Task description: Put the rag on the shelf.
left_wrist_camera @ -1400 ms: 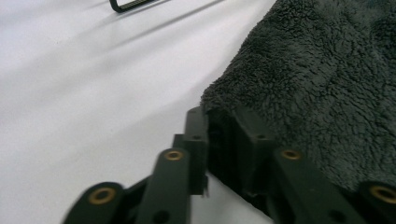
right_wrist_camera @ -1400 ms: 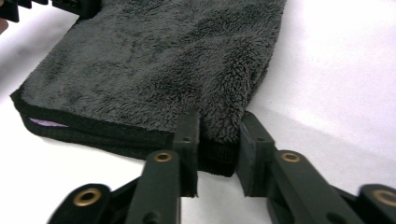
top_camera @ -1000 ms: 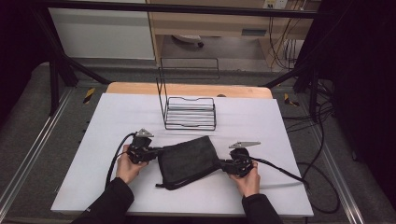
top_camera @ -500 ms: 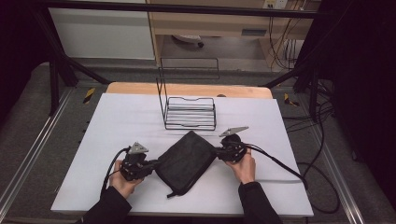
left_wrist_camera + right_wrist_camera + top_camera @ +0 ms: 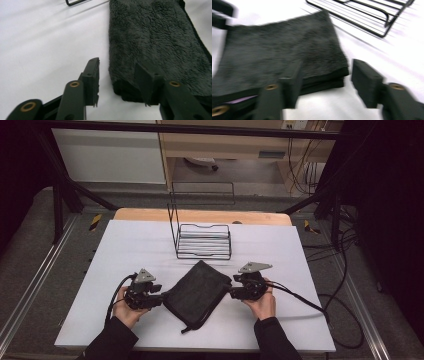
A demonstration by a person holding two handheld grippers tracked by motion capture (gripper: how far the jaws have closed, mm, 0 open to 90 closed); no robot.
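Note:
A folded dark fleece towel [image 5: 197, 290] lies slantwise on the white table [image 5: 300, 255], with a loose strip trailing from its near end. My left gripper [image 5: 161, 301] is at the towel's near-left corner. In the left gripper view my left gripper [image 5: 118, 80] is open, and the towel [image 5: 155, 37] corner lies between the jaws against the right one. My right gripper [image 5: 231, 292] is at the towel's right corner. In the right gripper view my right gripper [image 5: 328, 82] stands open around the stacked edge of the towel [image 5: 282, 50].
A black wire rack [image 5: 202, 240] stands just beyond the towel, mid-table; its rack bars [image 5: 362, 15] show close in the right gripper view. A wooden strip [image 5: 200, 215] runs along the table's far edge. Cables [image 5: 310, 302] trail right from my right gripper.
The towel has turned from level to slantwise: my left hand came nearer to me and my right hand went farther up the table. Both grippers still sit at its ends.

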